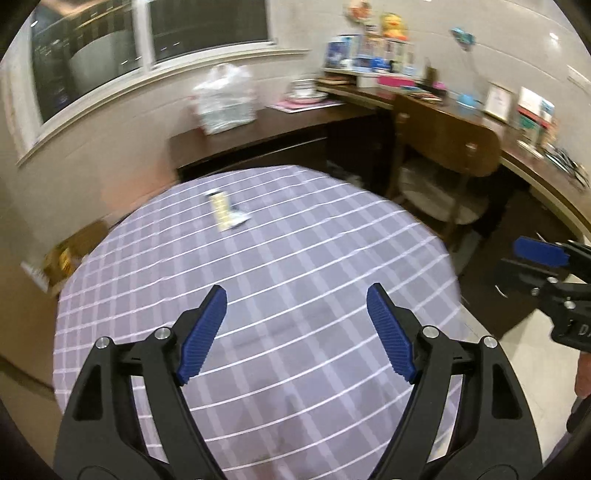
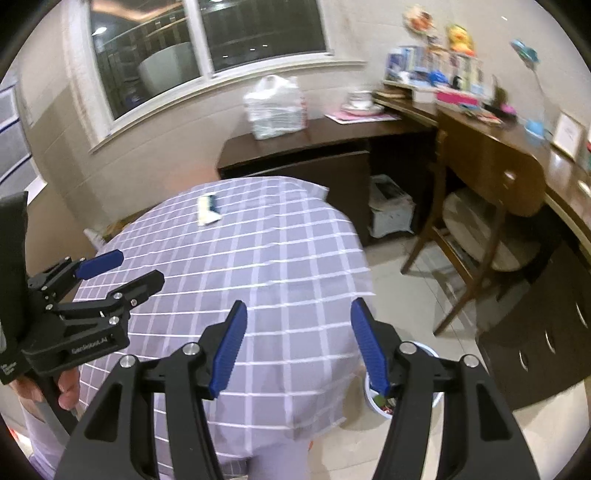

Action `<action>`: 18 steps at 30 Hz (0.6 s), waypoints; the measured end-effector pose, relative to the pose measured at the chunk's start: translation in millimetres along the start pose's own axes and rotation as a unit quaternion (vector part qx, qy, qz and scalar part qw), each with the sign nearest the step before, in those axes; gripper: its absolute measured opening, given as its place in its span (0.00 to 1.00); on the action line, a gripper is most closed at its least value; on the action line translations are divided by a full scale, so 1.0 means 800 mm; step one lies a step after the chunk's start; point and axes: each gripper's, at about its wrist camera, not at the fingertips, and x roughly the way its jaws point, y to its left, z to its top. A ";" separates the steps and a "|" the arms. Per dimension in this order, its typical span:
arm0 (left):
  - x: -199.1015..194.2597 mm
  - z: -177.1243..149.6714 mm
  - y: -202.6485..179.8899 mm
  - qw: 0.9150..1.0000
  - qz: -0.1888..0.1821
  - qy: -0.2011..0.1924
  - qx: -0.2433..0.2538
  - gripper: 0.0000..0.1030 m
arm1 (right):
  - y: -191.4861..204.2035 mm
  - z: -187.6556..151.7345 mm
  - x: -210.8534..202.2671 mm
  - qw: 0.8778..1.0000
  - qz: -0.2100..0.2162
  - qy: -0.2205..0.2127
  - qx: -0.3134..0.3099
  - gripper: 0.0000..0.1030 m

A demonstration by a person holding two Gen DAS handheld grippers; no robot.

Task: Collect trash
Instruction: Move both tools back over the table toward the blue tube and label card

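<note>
A round table point(image 1: 332, 280) draped in a lilac checked cloth filled both views. Near its far edge lay the trash: a flattened pale wrapper point(image 1: 225, 212) with a dark end, well apart from both tools. The left gripper point(image 1: 297, 308) hovered over the near side, jaws spread wide and empty. The right gripper point(image 2: 297, 334) was likewise agape, holding nothing. A white waste bin point(image 2: 373, 400) stood on the floor beside the table. The reach seemed not yet begun; next, one gripper would need to stretch across and pinch the wrapper.

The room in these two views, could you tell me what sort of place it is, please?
Probably a room in a home: a round table under a checked tablecloth, a wooden chair at a cluttered corner desk, and a yellow duck toy.
</note>
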 end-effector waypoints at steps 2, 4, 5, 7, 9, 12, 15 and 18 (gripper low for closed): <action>-0.001 -0.009 0.029 1.000 0.012 0.005 -0.019 0.75 | 0.018 0.006 0.008 1.000 0.013 0.001 -0.010 0.56; -0.002 -0.019 0.052 0.999 0.023 0.008 -0.031 0.76 | 0.036 0.012 0.018 0.999 0.030 0.005 -0.018 0.57; -0.001 -0.023 0.063 0.999 0.032 0.011 -0.039 0.76 | 0.042 0.012 0.020 0.999 0.035 0.006 -0.021 0.57; 0.000 -0.035 0.085 0.997 0.041 0.020 -0.057 0.76 | 0.060 0.016 0.032 0.998 0.044 0.012 -0.031 0.57; 0.004 -0.043 0.104 0.996 0.051 0.030 -0.069 0.76 | 0.075 0.017 0.043 0.998 0.049 0.020 -0.039 0.57; 0.010 -0.055 0.135 0.993 0.067 0.041 -0.088 0.76 | 0.095 0.021 0.066 0.996 0.059 0.035 -0.048 0.58; 0.016 -0.063 0.160 0.990 0.073 0.052 -0.106 0.76 | 0.112 0.029 0.094 0.994 0.074 0.051 -0.056 0.59; 0.028 -0.069 0.188 0.987 0.078 0.066 -0.127 0.76 | 0.121 0.038 0.126 0.993 0.072 0.073 -0.050 0.59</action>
